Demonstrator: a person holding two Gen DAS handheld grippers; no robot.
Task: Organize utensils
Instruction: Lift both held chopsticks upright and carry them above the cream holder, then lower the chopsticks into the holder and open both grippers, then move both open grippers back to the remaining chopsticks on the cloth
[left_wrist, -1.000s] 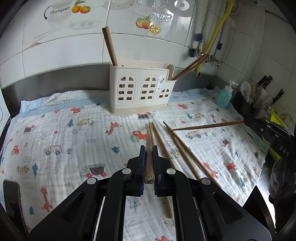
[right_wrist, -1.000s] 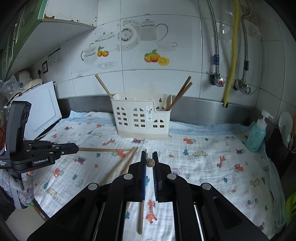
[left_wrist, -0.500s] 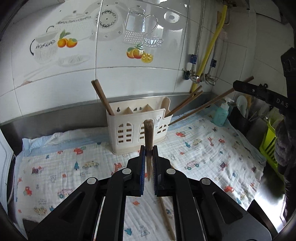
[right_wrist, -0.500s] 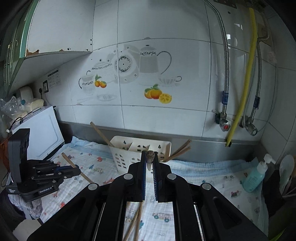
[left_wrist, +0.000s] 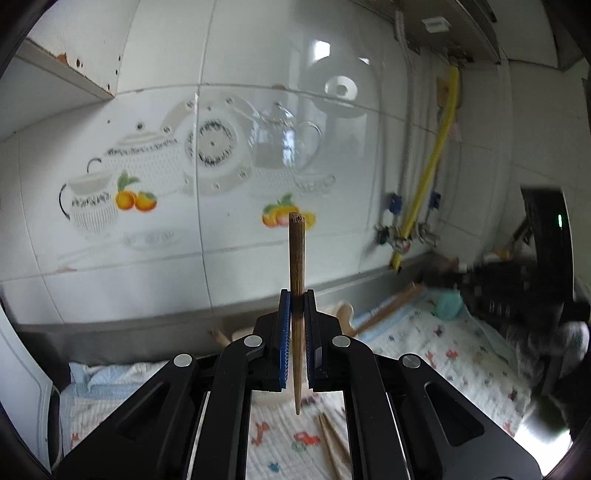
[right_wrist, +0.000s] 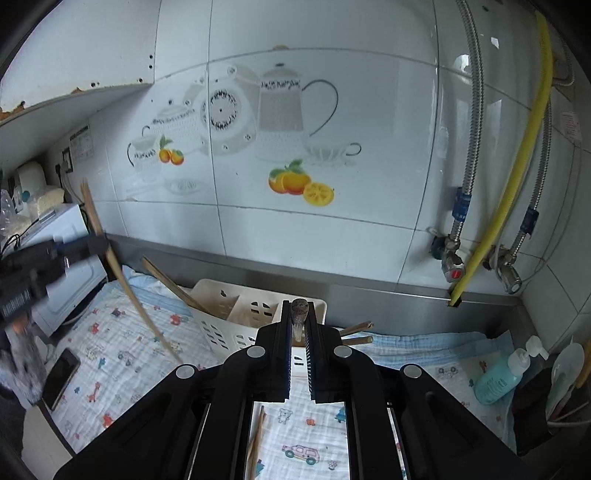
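Observation:
My left gripper (left_wrist: 296, 299) is shut on a brown chopstick (left_wrist: 296, 258) that stands almost upright, butt end up, high above the counter. It also shows in the right wrist view (right_wrist: 125, 284), slanting down over the cloth. My right gripper (right_wrist: 298, 312) is shut on another chopstick (right_wrist: 298, 317), seen end-on, above the cream utensil caddy (right_wrist: 236, 314). The caddy holds chopsticks at its left (right_wrist: 173, 284) and right (right_wrist: 356, 328). In the left wrist view the caddy is mostly hidden behind my gripper. Loose chopsticks (left_wrist: 332, 443) lie on the patterned cloth (left_wrist: 424, 354).
A teal soap bottle (right_wrist: 498, 376) and a dark utensil holder (right_wrist: 532, 406) stand at the right. A phone (right_wrist: 64, 373) lies at the cloth's left edge. Hoses and valves (right_wrist: 458, 258) hang on the tiled wall. A white appliance (right_wrist: 70, 266) stands at the left.
Both grippers rose and tilted up toward the wall, each lifting its chopstick off the cloth. The left chopstick went from lying flat to almost upright. The right gripper moved over the caddy.

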